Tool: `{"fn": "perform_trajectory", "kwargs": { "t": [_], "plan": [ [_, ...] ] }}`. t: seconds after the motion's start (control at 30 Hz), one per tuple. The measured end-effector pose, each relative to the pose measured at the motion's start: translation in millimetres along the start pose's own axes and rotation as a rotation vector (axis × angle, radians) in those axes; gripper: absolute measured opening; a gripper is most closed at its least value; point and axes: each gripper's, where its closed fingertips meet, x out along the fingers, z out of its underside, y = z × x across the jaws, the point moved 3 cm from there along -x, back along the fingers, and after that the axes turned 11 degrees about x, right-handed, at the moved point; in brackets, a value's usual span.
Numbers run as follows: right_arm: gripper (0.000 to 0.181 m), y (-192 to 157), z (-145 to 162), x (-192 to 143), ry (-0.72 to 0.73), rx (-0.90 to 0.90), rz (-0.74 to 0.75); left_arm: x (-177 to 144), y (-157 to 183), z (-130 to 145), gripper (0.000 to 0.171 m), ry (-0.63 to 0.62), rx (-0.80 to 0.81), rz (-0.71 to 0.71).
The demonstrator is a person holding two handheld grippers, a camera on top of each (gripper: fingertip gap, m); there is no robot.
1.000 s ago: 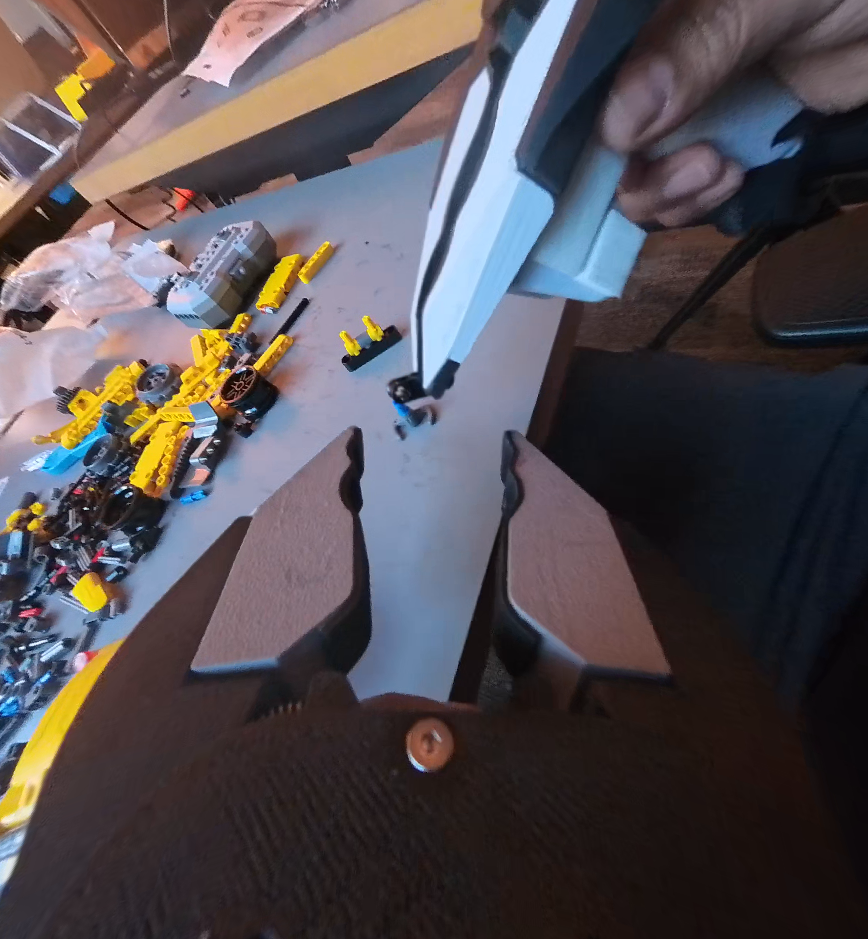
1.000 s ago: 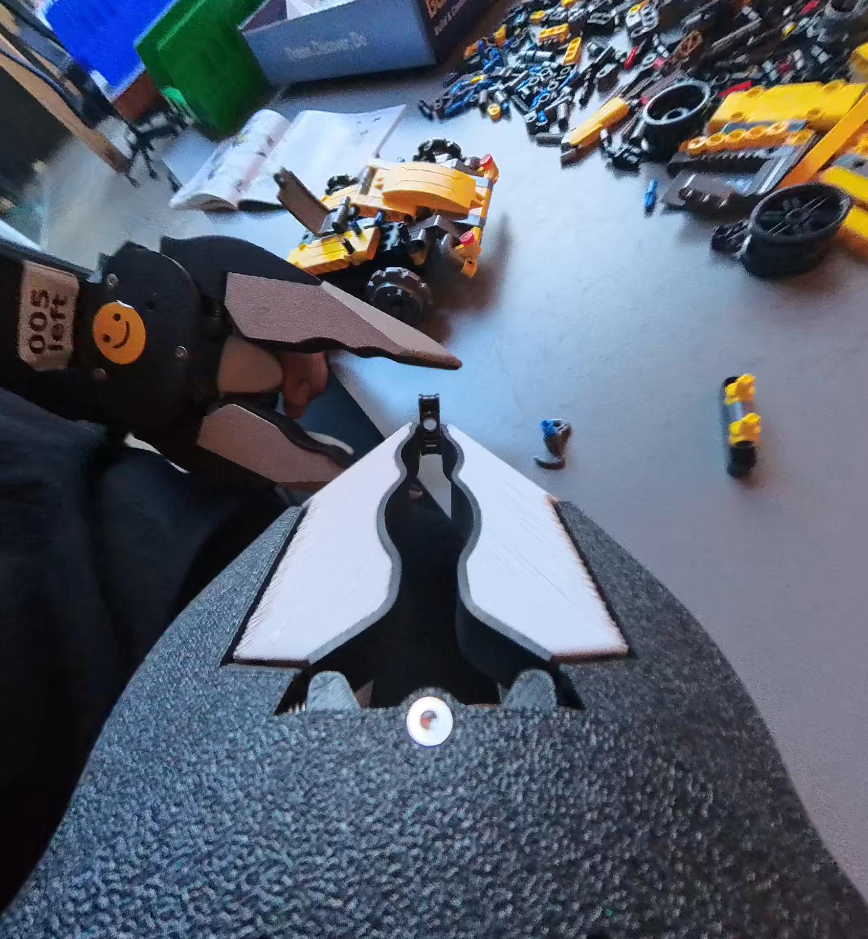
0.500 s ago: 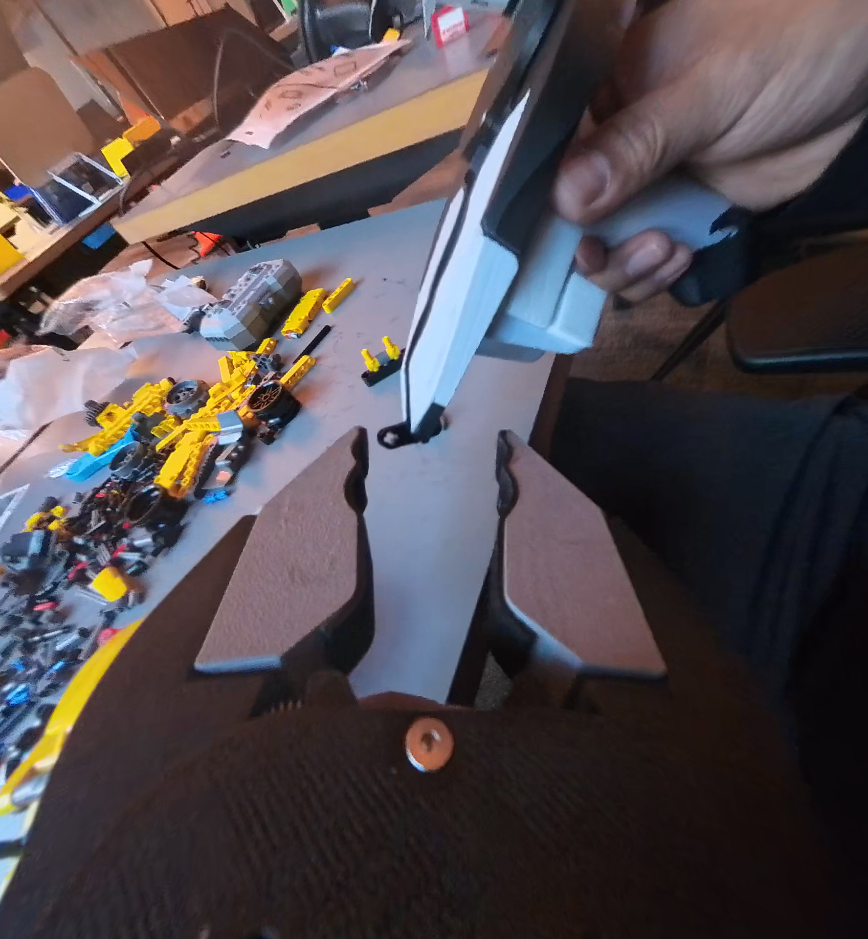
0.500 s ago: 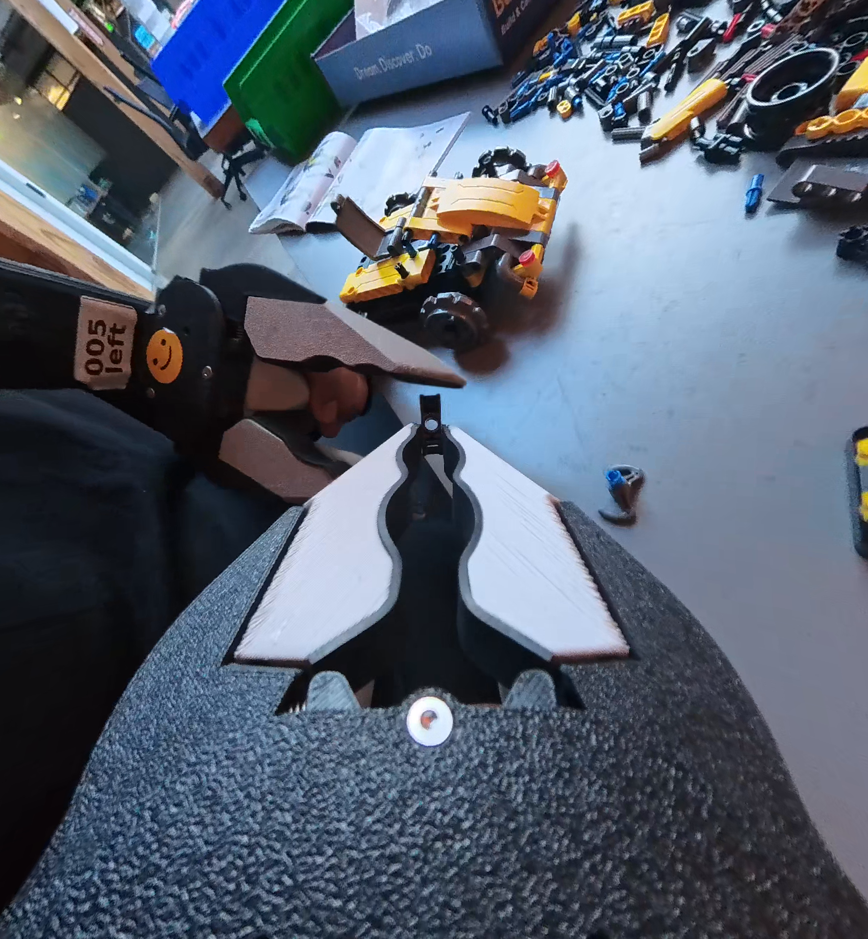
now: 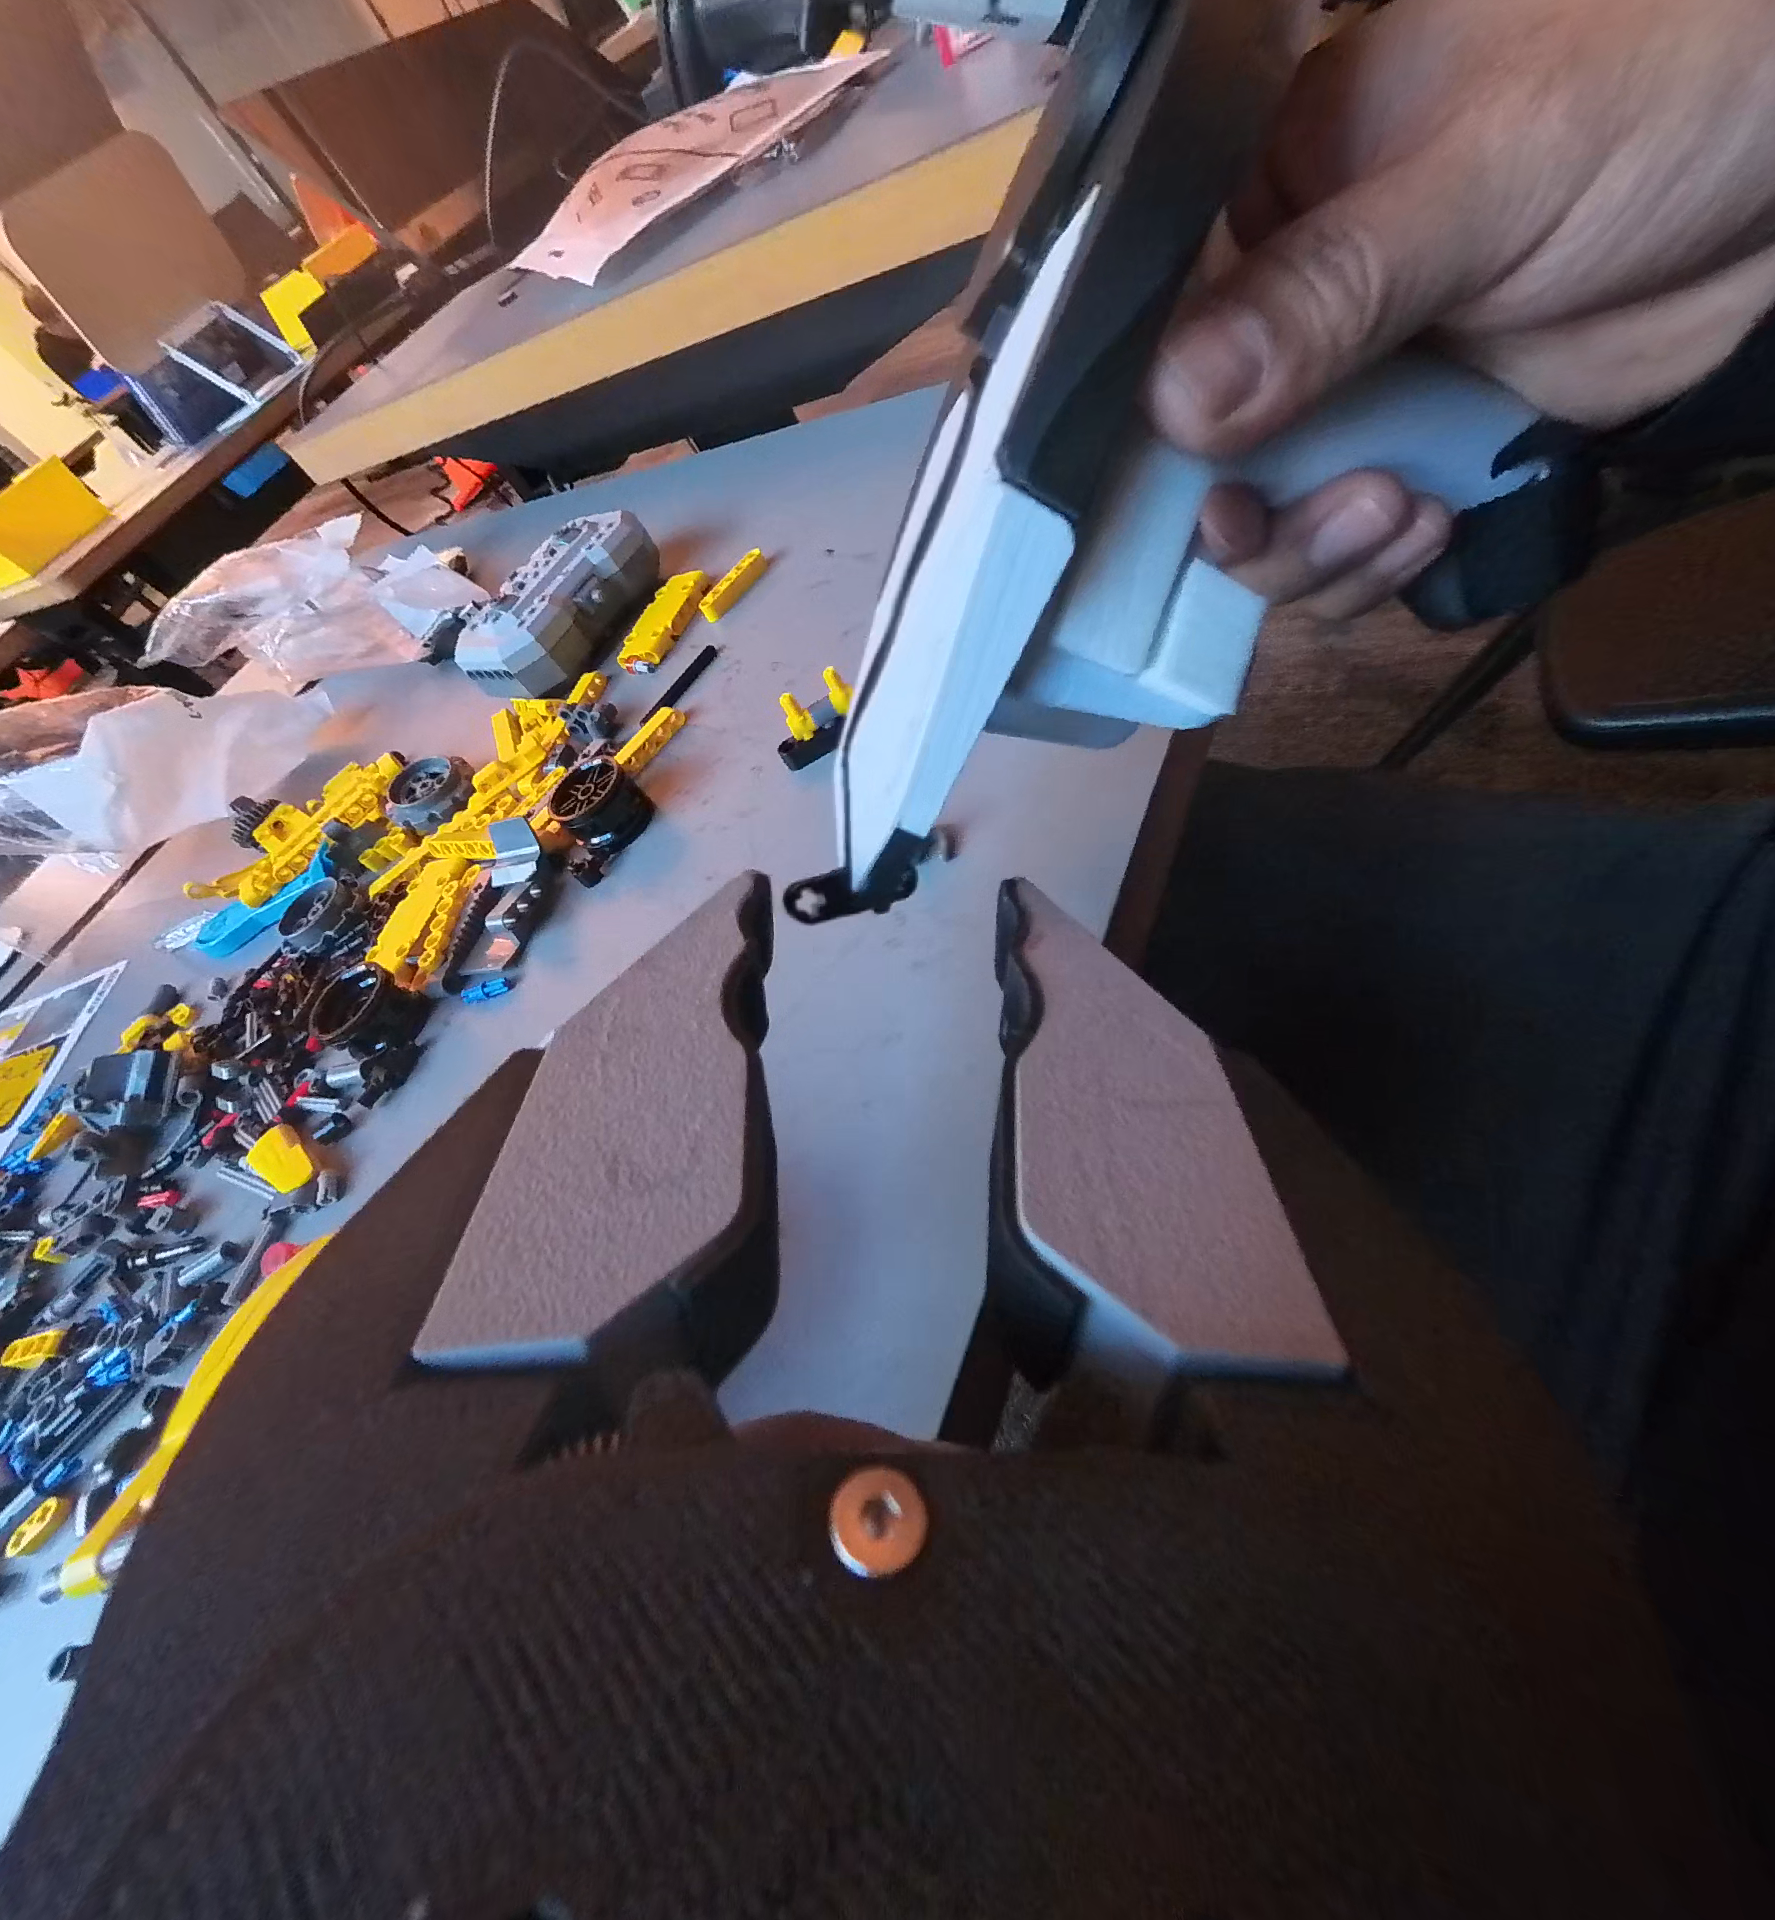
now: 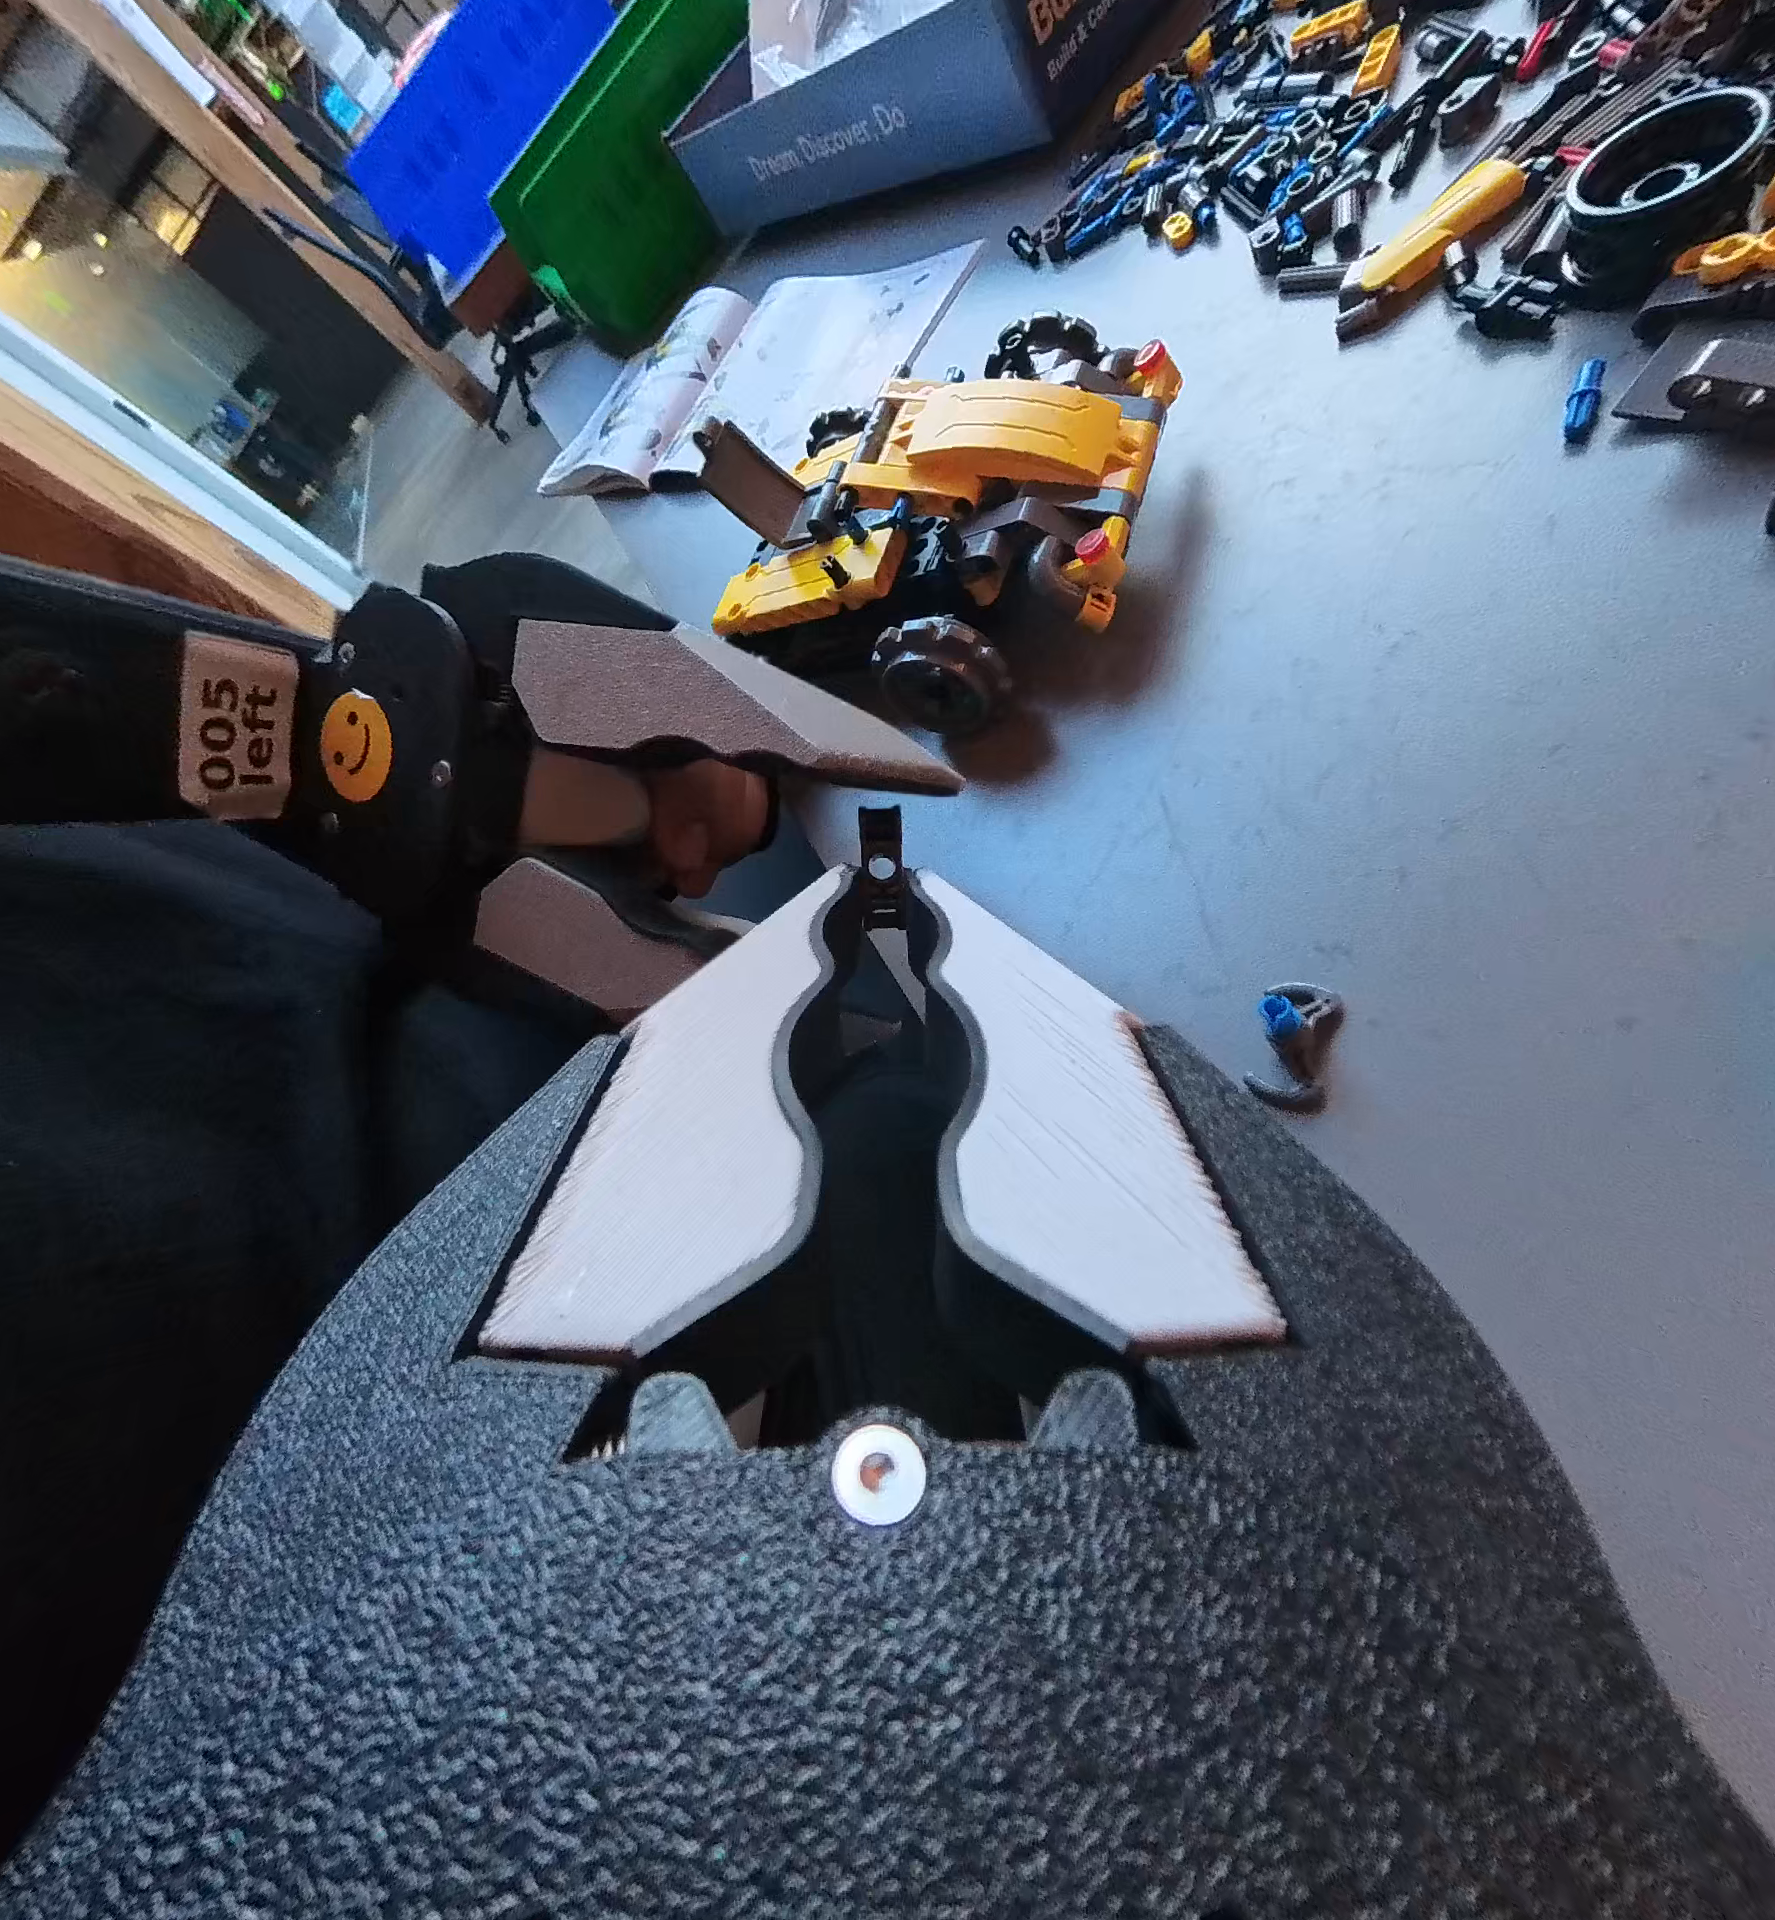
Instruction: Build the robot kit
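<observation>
In the left wrist view, the left claw [image 5: 878,909] stands open and empty above the near edge of the grey table [image 5: 862,1143], its brown fingers [image 5: 634,1143] well apart. Just beyond them the right claw [image 5: 878,883], held in a hand [image 5: 1485,208], points down and pinches a small black piece [image 5: 821,899] that sticks out sideways from its tip, clear of the table. A black bar with yellow pegs [image 5: 810,722] lies behind it, and a heap of yellow and black bricks [image 5: 426,873] spreads to the left. In the right wrist view, the right claw [image 6: 878,883] is closed on the black piece [image 6: 878,847], which juts out just beside the upper finger of the left claw [image 6: 810,852]. A yellow toy car [image 6: 956,520] stands farther off near an open booklet [image 6: 789,364], and a small grey hook with a blue pin [image 6: 1298,1039] lies to the right. The grip looks thin, at the very end of the piece, so a nudge from the left finger could twist it loose; being near the table's edge, it could fall to the floor.
</observation>
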Motion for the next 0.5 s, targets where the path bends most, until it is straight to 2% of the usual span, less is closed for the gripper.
{"fn": "perform_trajectory", "kwargs": {
  "t": [0.23, 0.5],
  "plan": [
    [0.007, -2.3, -1.9, -5.9, 0.047, 0.045, -0.039, -0.3, -3.2, 1.8, 0.039, -0.011, -0.042, -0.011],
    [0.007, -8.0, 3.9, -4.4, 0.055, 0.057, -0.082, -1.5, -6.6, -5.5, 0.034, 0.013, -0.004, -0.032]
  ]
}}
